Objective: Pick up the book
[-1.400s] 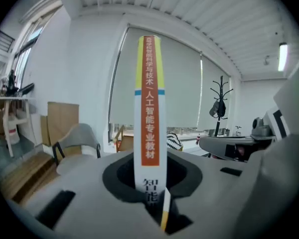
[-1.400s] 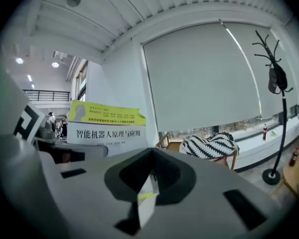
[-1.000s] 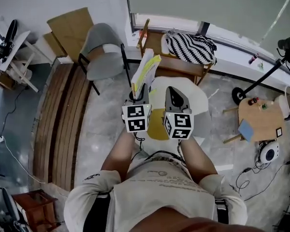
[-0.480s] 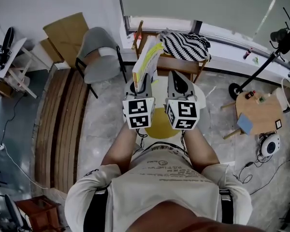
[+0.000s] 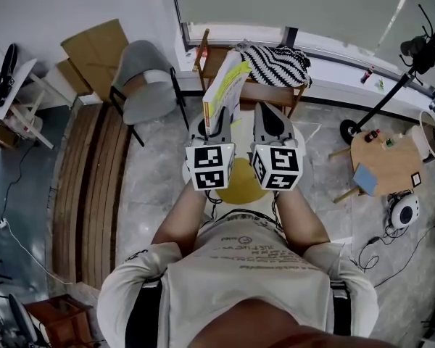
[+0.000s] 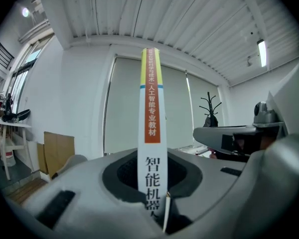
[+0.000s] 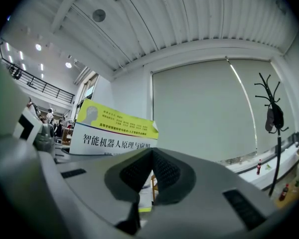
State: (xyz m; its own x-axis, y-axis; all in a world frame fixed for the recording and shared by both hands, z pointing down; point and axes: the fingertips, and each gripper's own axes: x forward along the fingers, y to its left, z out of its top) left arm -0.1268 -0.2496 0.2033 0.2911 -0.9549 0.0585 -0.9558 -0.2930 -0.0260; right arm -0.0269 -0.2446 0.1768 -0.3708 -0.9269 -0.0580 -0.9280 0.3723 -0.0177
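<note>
Both grippers now sit higher in the head view than a second ago, and the book point(image 5: 223, 91) has come up with them. Its top edge, which before stood over the floor short of the window, now overlaps the wooden chair point(image 5: 255, 93) that carries the black-and-white striped cloth point(image 5: 274, 65). The left gripper point(image 5: 215, 124) clamps the book's lower end; in the left gripper view the white spine with its orange and yellow bands stands upright between the dark pads, which press on it from both sides. The right gripper point(image 5: 263, 112) is just beside it, with its jaws drawn together on nothing. In the right gripper view the book's yellow-and-white cover shows off to the left, clear of those jaws. A yellow round piece point(image 5: 241, 188) shows below and between the two marker cubes. The grey chair point(image 5: 141, 78) stands to the left, about where it was.
</note>
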